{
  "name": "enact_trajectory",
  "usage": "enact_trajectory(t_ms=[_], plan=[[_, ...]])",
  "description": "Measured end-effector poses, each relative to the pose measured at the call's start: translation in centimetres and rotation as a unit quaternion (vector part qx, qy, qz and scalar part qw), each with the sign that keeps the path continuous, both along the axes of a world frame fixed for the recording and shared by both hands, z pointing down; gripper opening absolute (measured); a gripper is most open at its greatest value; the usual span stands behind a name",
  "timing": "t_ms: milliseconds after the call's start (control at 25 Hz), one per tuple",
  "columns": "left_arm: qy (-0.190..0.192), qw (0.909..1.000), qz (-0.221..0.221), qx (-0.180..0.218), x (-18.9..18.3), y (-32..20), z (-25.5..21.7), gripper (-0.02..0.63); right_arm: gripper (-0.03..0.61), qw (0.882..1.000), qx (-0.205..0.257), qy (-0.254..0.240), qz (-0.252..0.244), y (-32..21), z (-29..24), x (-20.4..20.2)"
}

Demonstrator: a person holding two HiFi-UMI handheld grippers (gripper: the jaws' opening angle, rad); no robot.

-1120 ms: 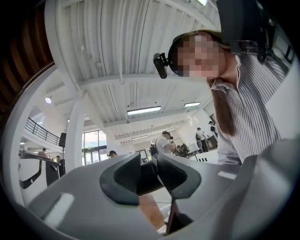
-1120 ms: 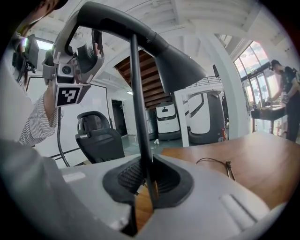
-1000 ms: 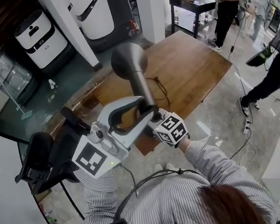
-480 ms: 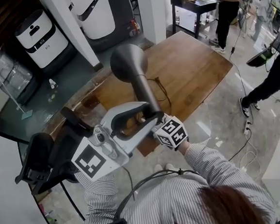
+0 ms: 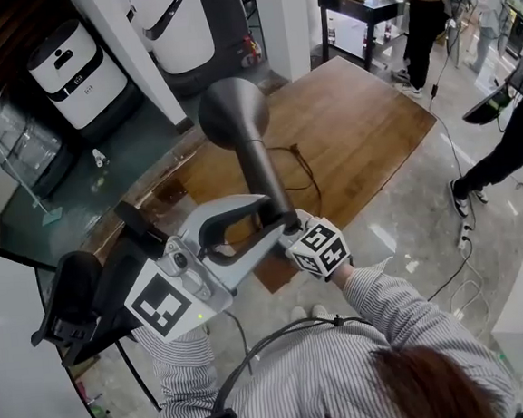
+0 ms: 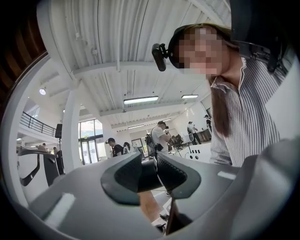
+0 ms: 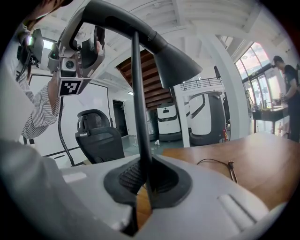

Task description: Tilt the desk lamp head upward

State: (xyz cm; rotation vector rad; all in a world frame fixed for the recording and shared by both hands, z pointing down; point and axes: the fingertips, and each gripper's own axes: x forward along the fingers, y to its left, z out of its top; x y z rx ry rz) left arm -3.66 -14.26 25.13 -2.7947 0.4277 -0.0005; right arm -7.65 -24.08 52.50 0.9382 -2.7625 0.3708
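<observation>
left tongs (image 6: 149,175) clenched on the lamp's thick neck (image 5: 264,171), just below the lamp head (image 5: 233,113). right tongs (image 7: 149,180) clamped on the thin stem (image 7: 139,103). lamp head is held up over the wooden table (image 5: 363,122), near the person's edge.

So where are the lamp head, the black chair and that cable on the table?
lamp head (image 5: 233,113): head view, back of the shade.
black chair (image 7: 101,140): right gripper view, its backrest.
cable (image 7: 212,160): right gripper view, its middle stretch.
</observation>
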Motion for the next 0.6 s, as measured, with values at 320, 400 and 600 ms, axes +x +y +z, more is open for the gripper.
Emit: enact_trajectory(t_ms=[320, 400, 600], plan=[[-0.011, 0.9995, 0.006, -0.030, 0.3, 0.0, 1.1, 0.091, 0.018, 1.000, -0.003, 0.001, -0.002, -0.1, -0.1, 0.3], [-0.023, 0.9992, 0.005, -0.031, 0.4, -0.1, 1.5, 0.091, 0.018, 1.000, -0.002, -0.002, -0.006, -0.2, -0.1, 0.3], [-0.033, 0.9987, 0.005, -0.039, 0.2, 0.0, 2.1, 0.089, 0.018, 0.999, 0.001, -0.013, -0.040, 0.2, -0.2, -0.1]])
